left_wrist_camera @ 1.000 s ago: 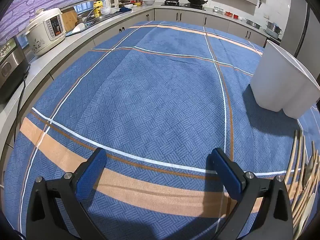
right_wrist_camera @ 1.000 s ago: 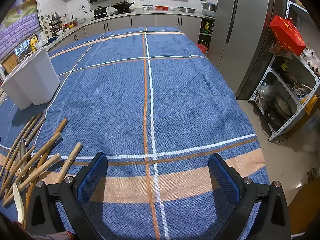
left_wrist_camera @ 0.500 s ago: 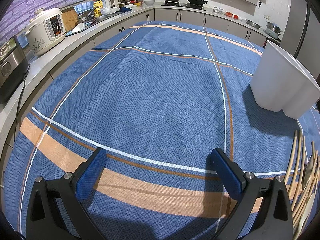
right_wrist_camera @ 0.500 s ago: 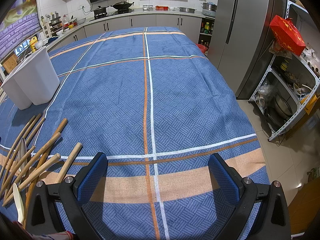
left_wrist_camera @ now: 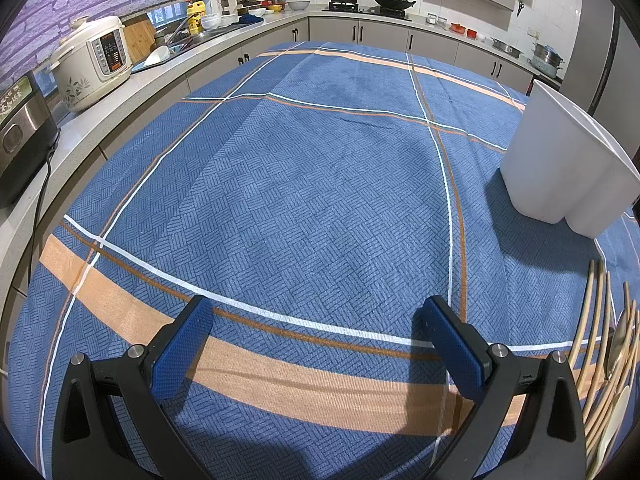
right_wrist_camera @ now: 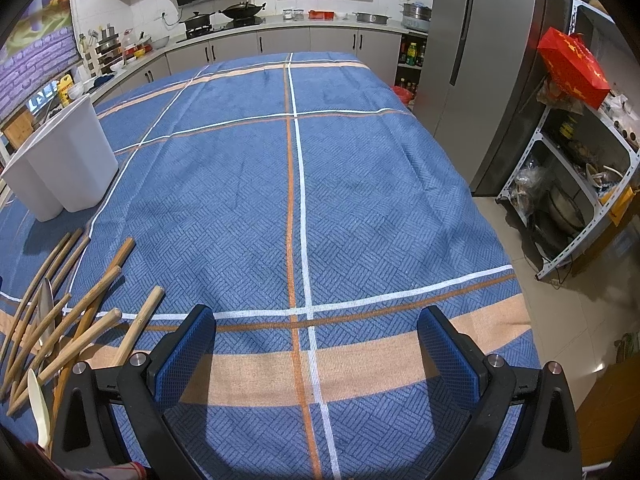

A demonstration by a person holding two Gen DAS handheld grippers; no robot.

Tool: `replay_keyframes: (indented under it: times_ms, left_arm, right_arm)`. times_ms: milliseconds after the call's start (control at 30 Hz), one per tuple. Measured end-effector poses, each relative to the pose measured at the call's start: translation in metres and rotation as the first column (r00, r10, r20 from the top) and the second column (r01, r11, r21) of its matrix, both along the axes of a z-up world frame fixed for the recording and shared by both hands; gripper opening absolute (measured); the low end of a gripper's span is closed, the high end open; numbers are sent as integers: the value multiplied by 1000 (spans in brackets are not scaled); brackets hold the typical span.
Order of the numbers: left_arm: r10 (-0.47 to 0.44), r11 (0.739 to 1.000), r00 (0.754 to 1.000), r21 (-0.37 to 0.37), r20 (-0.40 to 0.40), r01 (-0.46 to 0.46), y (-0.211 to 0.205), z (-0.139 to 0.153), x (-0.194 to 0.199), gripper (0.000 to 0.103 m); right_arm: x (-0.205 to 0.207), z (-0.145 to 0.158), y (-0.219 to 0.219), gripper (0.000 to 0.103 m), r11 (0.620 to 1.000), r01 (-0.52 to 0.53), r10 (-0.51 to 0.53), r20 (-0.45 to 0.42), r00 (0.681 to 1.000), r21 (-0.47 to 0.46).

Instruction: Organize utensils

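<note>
A pile of wooden utensils [right_wrist_camera: 60,320] lies on the blue plaid tablecloth [right_wrist_camera: 320,200] at the lower left of the right wrist view; it also shows at the lower right edge of the left wrist view [left_wrist_camera: 604,360]. A white utensil holder [left_wrist_camera: 560,160] stands beyond the pile; it shows in the right wrist view [right_wrist_camera: 64,164] too. My left gripper [left_wrist_camera: 320,344] is open and empty above the cloth, left of the pile. My right gripper [right_wrist_camera: 316,348] is open and empty, right of the pile.
A kitchen counter with a rice cooker [left_wrist_camera: 92,64] and a dark appliance [left_wrist_camera: 20,136] runs along the table's left side. A fridge [right_wrist_camera: 480,60] and a metal rack [right_wrist_camera: 580,200] stand past the table's right edge.
</note>
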State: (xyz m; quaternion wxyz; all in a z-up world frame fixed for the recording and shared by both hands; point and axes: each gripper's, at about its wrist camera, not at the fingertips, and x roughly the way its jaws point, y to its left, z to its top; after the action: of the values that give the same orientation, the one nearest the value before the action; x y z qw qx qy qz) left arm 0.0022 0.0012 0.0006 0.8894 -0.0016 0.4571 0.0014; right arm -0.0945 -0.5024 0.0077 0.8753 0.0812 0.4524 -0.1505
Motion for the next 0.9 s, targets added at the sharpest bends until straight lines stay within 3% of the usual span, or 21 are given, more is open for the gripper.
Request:
replay_keyframes:
  times_ms: [900]
  left_arm:
    - [0,1000,1000,0,0,0,0,0,0,103]
  right_arm:
    - [-8,0,6,103,1000,18,-18,5,1000,-6]
